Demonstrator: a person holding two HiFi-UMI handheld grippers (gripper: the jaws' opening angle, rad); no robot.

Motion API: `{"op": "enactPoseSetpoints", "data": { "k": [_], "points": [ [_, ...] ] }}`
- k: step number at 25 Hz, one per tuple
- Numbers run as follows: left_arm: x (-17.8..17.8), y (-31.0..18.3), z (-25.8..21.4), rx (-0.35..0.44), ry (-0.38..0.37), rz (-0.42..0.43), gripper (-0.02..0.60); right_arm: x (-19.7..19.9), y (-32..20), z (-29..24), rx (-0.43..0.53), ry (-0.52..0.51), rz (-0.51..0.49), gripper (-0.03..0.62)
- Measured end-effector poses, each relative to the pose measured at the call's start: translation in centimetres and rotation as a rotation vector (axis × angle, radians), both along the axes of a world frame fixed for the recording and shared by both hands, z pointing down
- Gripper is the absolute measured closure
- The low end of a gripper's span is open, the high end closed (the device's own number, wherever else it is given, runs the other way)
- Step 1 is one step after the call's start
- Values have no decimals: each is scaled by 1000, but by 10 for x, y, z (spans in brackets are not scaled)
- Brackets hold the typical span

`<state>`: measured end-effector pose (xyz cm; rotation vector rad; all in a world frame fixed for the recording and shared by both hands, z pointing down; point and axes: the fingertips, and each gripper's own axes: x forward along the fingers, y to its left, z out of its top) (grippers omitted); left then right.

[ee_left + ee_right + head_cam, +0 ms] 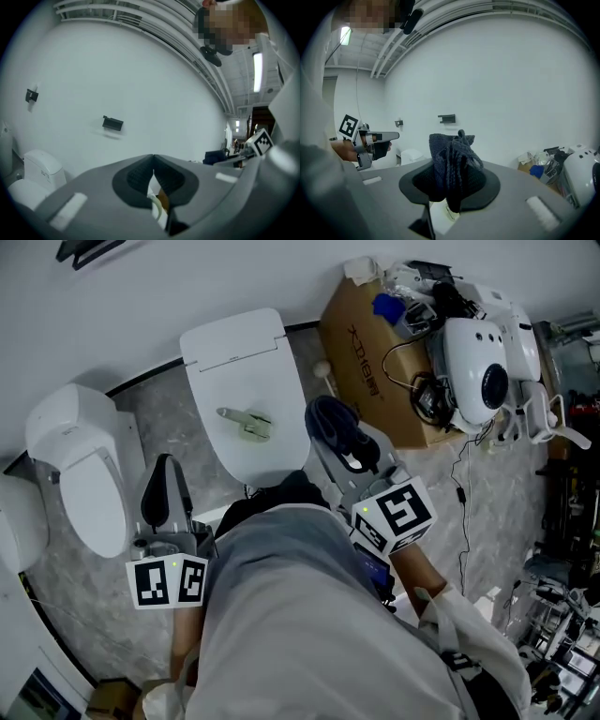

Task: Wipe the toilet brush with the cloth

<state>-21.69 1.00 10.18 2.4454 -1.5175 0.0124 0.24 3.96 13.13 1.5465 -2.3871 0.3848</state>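
The right gripper [450, 180] has its 2 jaws clamped on a dark blue-grey knitted cloth [452, 154], which stands bunched above the black pads at the centre of the right gripper view. In the head view this gripper sits right of centre, and the cloth [330, 420] lies over the right edge of a white closed toilet lid [234, 362].

The left gripper [153, 161] has its 2 jaws together, tips meeting at lower centre of the left gripper view, with nothing held between them. In the head view it shows at lower left [164, 474], between the 2 toilets.

The pale cream-green toilet brush [246, 423] lies flat on the closed lid at the centre of the head view, apart from both grippers and just left of the cloth.

A 2nd white toilet [80, 465] stands at the left edge. At upper right a brown cardboard box [370, 343] rests on the grey marbled floor [487, 512], and beside it a white rounded device with a dark lens [478, 367]. On the white wall in the left gripper view hangs a small black bracket [112, 123].
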Motion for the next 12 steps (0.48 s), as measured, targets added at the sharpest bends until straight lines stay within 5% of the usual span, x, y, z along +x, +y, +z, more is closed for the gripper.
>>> {"op": "enactPoseSetpoints", "data": {
  "k": [12],
  "points": [
    [-4,5,3,-9,11,-2,581,-9,7,8,-23,13,-20,485]
  ]
}}
